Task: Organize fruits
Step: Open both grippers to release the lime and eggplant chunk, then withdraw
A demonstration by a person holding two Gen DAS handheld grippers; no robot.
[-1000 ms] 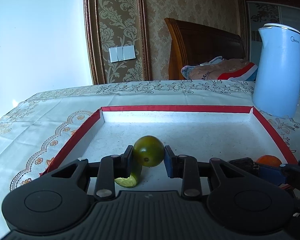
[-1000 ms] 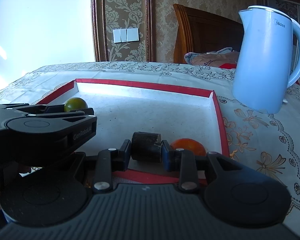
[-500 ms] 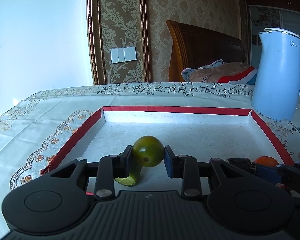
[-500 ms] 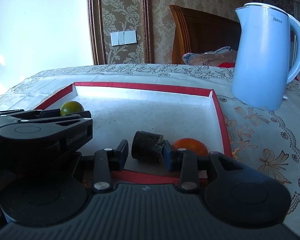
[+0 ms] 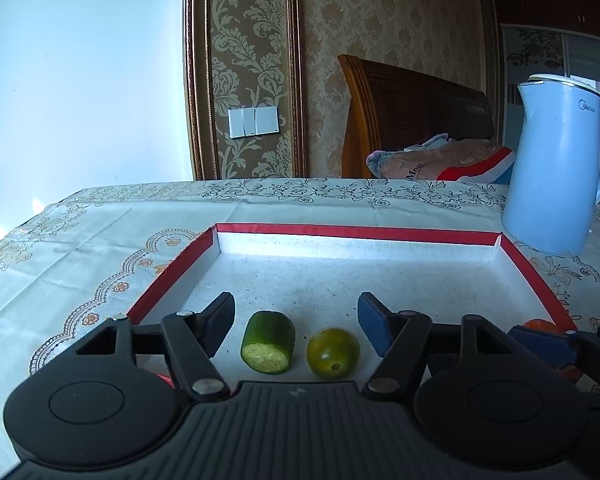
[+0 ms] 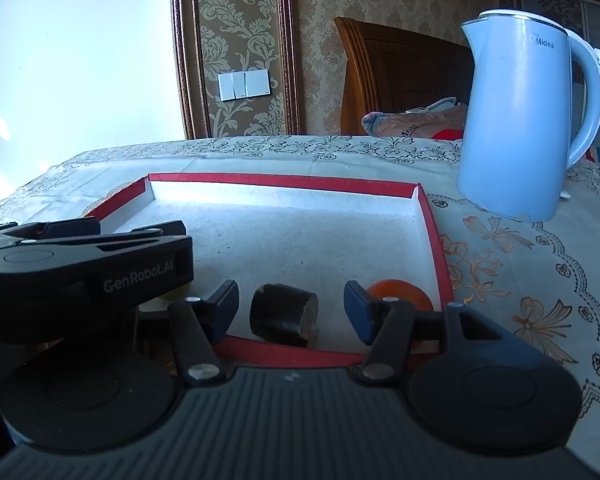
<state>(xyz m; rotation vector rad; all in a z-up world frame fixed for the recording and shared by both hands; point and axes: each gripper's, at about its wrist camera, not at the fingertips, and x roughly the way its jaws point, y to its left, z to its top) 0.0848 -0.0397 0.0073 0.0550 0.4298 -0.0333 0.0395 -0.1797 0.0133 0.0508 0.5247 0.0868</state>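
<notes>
A round, glossy green tomato (image 5: 333,353) and a stubby cucumber piece (image 5: 268,342) with a pale cut face are seen side by side, low in the centre of the left wrist frame, on the speckled white floor of a shallow red-rimmed tray (image 5: 356,233), both lying free between the widely spread fingers of the left gripper (image 5: 296,320). In the right wrist frame, a dark, rough-skinned cylindrical chunk (image 6: 283,314) is set untouched at lower centre between the equally wide fingers of the right gripper (image 6: 291,307), with a smooth orange tomato (image 6: 400,292) partly hidden behind the right finger near the tray's red edge. The tray is laid on an embroidered, scallop-patterned tablecloth (image 6: 520,276), and a smooth pale-blue kettle (image 6: 528,128) is stood at the upper right.
</notes>
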